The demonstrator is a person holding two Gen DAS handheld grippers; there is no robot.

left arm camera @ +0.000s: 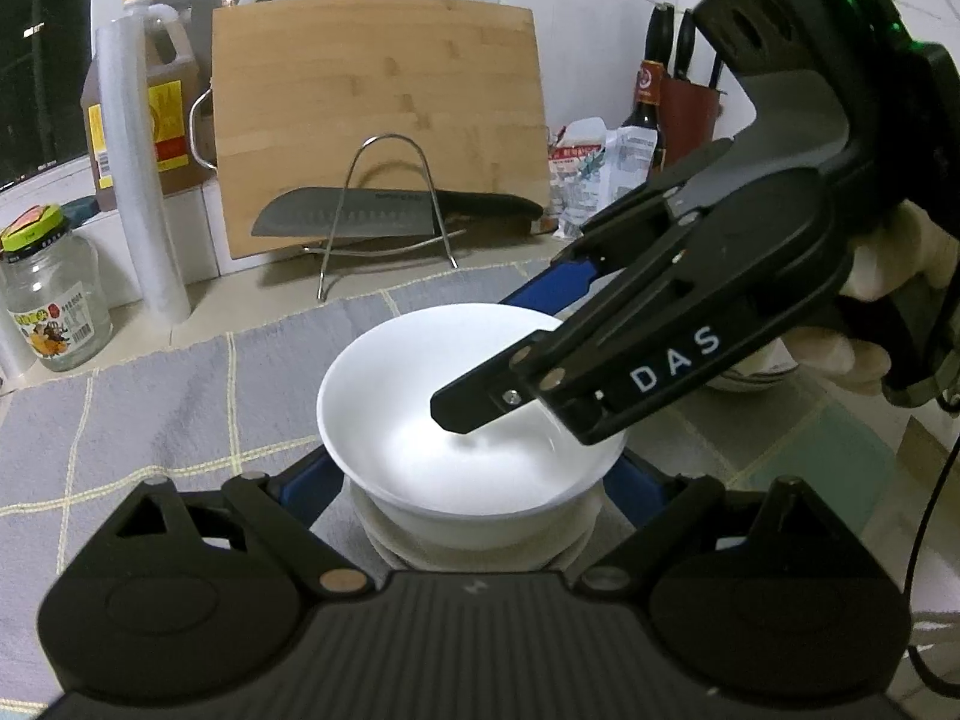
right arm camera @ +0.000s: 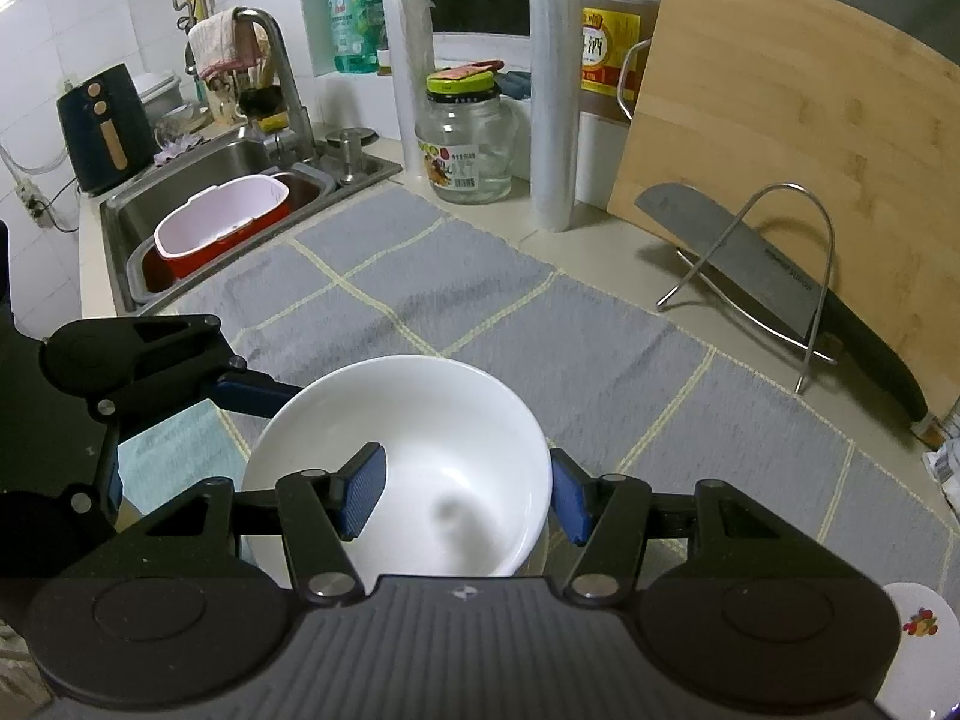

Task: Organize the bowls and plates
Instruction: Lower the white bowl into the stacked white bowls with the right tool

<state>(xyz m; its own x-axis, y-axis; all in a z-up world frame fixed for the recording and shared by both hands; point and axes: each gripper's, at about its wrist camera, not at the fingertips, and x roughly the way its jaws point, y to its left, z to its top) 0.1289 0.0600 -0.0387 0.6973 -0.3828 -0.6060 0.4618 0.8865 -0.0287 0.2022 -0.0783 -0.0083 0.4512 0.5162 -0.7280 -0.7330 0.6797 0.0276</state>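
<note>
White porcelain is what both of your tongs are working on. Your right tongs (right arm camera: 465, 495) are clamped on the rim of the top bowl (right arm camera: 414, 456), one blue pad inside the wall and the other outside, so the bowl hangs by its edge with its base free to drop into what lies beneath. Your left tongs (left arm camera: 474, 495) stand apart either side of the stacked bowls (left arm camera: 474, 534) below, low down; whether their pads press on the stack I cannot tell. They seem placed to steady it while the top bowl settles in. That top bowl sits in or just above the stack, over the grey checked cloth (right arm camera: 540, 324) on the worktop (right arm camera: 600, 240), which cushions the crockery. Behind, a knife (left arm camera: 384, 213) rests across a wire rack (left arm camera: 390, 210) against a bamboo board (left arm camera: 378, 108).
</note>
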